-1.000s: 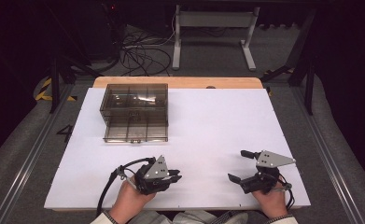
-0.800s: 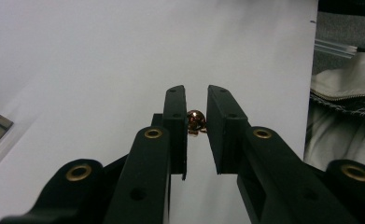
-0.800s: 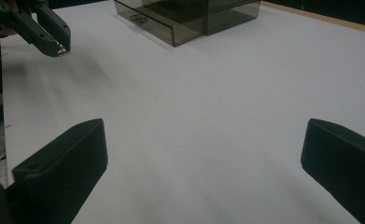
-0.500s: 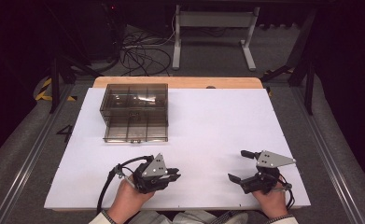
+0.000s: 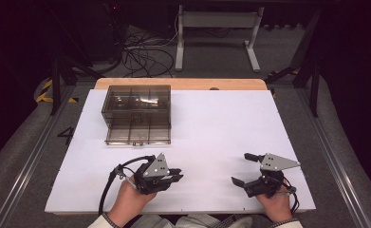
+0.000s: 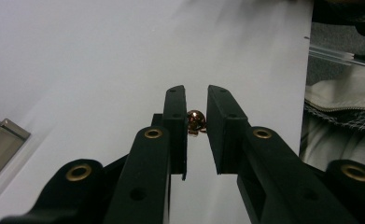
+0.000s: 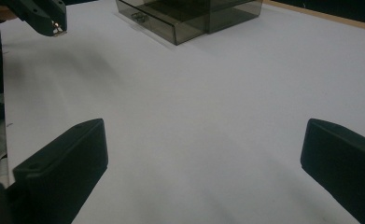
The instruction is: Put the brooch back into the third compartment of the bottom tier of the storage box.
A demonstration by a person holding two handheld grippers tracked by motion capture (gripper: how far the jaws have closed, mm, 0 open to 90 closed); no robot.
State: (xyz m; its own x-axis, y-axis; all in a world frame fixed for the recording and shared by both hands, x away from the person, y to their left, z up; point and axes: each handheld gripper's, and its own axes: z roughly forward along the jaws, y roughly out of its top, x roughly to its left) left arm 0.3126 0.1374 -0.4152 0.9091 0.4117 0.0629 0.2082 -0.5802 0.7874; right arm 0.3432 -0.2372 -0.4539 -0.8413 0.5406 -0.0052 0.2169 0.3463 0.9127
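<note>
Little has moved since the earlier frame: my left gripper (image 5: 176,177) has only turned a touch on the white table (image 5: 221,123), and my right gripper (image 5: 242,168) has kept its place. Well ahead of the left jaws sits the smoky plastic drawer box (image 5: 136,113), its lower drawer (image 5: 138,135) pulled open. My right jaws stand wide apart with nothing between them. My left jaws are clamped on a small coppery bead (image 6: 195,120), pinched near their tips. I judge the bead is secured and ready to carry to the drawer.
</note>
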